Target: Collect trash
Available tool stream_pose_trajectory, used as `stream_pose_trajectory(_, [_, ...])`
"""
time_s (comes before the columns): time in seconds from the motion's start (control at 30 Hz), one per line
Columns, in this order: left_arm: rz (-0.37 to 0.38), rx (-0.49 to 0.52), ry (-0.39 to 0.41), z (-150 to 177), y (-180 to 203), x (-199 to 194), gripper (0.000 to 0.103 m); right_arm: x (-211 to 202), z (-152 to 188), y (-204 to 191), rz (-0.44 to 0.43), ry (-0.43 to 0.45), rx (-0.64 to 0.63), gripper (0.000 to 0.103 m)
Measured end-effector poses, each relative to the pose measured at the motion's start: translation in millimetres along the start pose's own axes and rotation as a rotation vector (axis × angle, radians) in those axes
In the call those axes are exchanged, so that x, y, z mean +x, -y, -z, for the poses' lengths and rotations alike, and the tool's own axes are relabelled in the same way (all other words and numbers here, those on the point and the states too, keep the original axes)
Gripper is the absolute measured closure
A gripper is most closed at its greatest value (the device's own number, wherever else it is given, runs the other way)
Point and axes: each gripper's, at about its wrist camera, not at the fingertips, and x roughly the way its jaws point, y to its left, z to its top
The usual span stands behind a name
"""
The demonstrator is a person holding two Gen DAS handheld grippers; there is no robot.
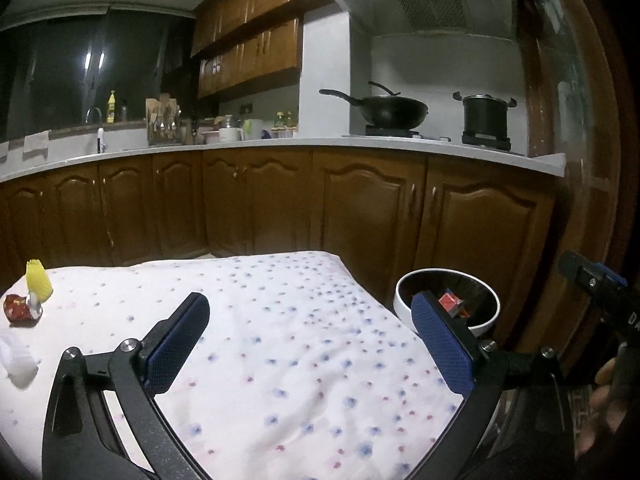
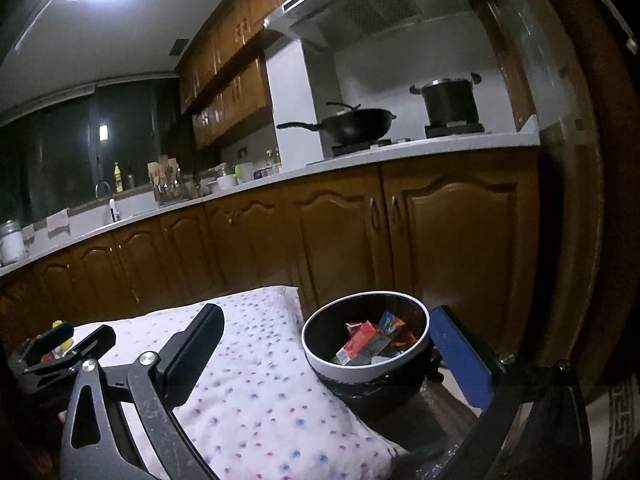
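Beside the bin: a desk draped in a white cloth [image 1: 280, 340] with blue and red dots, wooden kitchen cabinets behind it.
Bin: one round bin [image 2: 320, 354] with a white rim, just off the cloth's right edge, already holding several red and blue cartons [image 2: 366, 342].
Left tongs: left tongs [image 1: 316, 340] spread wide and empty, hanging over the cloth left of the bin.
Right tongs: right tongs [image 2: 328, 348] also wide and empty, with the bin between their two fingers in the wrist view.
Trash left out: three pieces at the cloth's far left edge, well apart from the bin: one yellow crumpled piece [image 1: 39, 281], one red wrapper [image 1: 22, 309] touching it, one white scrap [image 1: 18, 364] nearer the camera.
Step in hand: likely between drops, nothing carried.
Next move: probably the left tongs travel away from the bin to the far-left pieces, close on one, and carry it back over the rim.
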Motion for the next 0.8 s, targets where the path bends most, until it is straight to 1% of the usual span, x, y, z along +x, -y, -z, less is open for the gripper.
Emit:
stream_pose_trajectory(0.13, [-0.001,0.000,0.004,1,1,-3,0.000,-3,5,-6,-0.001,0.003,-0.028,0.000])
stream_pose_trajectory(0.33, [-0.001,0.013,0.001,4,3,-5,0.000,1,11,-9,0.007,-0.021,-0.060,0.000])
stream_pose_trajectory(0.53, [-0.019,0.021,-0.013,5,5,-2,0.000,4,15,-8,-0.002,-0.031,-0.055,0.000])
stream_pose_trajectory(0.8, [-0.033,0.030,-0.005,6,7,-3,0.000,5,15,-7,-0.004,-0.029,-0.045,0.000])
